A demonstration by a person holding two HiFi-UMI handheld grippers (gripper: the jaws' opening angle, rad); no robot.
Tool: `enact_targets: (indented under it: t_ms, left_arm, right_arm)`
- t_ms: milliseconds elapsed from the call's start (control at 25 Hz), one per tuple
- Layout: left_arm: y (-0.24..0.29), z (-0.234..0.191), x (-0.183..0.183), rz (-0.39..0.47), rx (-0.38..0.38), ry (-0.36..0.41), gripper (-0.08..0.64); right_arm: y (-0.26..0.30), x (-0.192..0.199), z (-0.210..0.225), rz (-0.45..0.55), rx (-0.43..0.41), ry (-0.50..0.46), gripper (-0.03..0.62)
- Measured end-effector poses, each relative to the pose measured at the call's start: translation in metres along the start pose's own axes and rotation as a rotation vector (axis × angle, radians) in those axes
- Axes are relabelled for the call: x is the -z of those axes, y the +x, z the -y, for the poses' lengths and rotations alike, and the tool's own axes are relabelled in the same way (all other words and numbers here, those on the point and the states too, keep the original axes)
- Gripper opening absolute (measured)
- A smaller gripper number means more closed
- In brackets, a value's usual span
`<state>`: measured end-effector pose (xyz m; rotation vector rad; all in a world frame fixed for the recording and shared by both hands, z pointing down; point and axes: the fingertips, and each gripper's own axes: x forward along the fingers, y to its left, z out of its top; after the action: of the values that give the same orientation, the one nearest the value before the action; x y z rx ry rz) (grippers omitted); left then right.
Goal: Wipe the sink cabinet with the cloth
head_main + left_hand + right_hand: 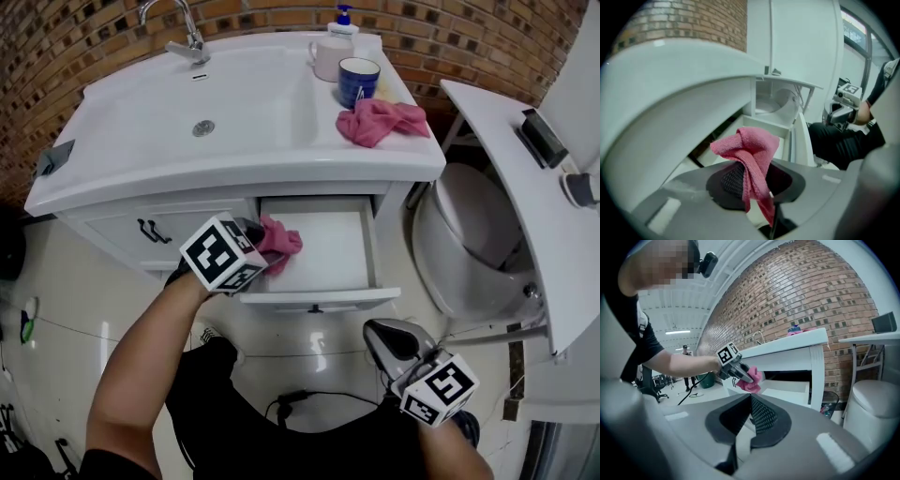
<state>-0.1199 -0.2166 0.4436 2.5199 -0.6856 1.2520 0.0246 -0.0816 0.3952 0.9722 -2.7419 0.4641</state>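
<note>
pink cloth [749,149] is pinched between the fingers [732,180] of the left gripper [259,242], bunched into a wad at the near left corner of the open drawer [333,251] of the sink cabinet [117,230]. it appears to rest against the drawer's left rim. the drawer is pulled out under the right half of the white worktop [234,141], and its inside looks white and bare apart from the wad. the right gripper [386,339] hangs low and near, to the right of the drawer and apart from it, its fingers [765,417] drawn together on nothing. a second pink cloth [380,120] lies crumpled at the far right of the worktop, just beside a blue cup [358,80], with neither gripper near it.

by my reading the wiping is under way, with the cloth in hand and working the drawer's left edge. the rest of the drawer floor, its front panel, the left-hand door with the dark handles [150,230] and the cabinet's sides look to be left. no smear or wet trace shows what is already done, so i cannot tell how much has been covered.
</note>
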Motion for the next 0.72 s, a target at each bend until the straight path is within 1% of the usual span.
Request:
enact_targets:
  t_ms: [80,160,240,320,440,520,600,720]
  left_arm:
    - [-0.034,-0.010,-0.005,0.116,-0.101,-0.055,0.109]
    - [-0.068,-0.011,-0.005,0.238,-0.181,-0.126,0.109]
    - [-0.096,-0.003,0.000,0.354,-0.225,-0.209,0.109]
    - [-0.117,0.009,0.006,0.463,-0.257,-0.290,0.109]
    - [-0.138,0.021,0.016,0.587,-0.316,-0.389,0.109]
    - [-0.148,0.030,0.021,0.646,-0.347,-0.440,0.109]
    - [-0.155,0.044,0.023,0.702,-0.356,-0.483,0.109]
    - [-0.154,0.084,0.026,0.750,-0.313,-0.515,0.109]
  right_arm:
    - [-0.002,0.001,-0.001,-0.001,0.004,0.051,0.006]
    - [-0.005,-0.002,-0.005,0.006,0.005,0.091,0.006]
    - [-0.008,-0.007,-0.012,0.013,0.000,0.101,0.006]
    - [-0.012,-0.014,-0.021,0.017,-0.005,0.089,0.006]
    - [-0.016,-0.022,-0.034,0.025,-0.014,0.076,0.006]
    - [-0.020,-0.027,-0.040,0.031,-0.017,0.077,0.006]
    - [-0.024,-0.030,-0.043,0.037,-0.014,0.079,0.006]
    - [-0.030,-0.033,-0.048,0.037,-0.015,0.068,0.006]
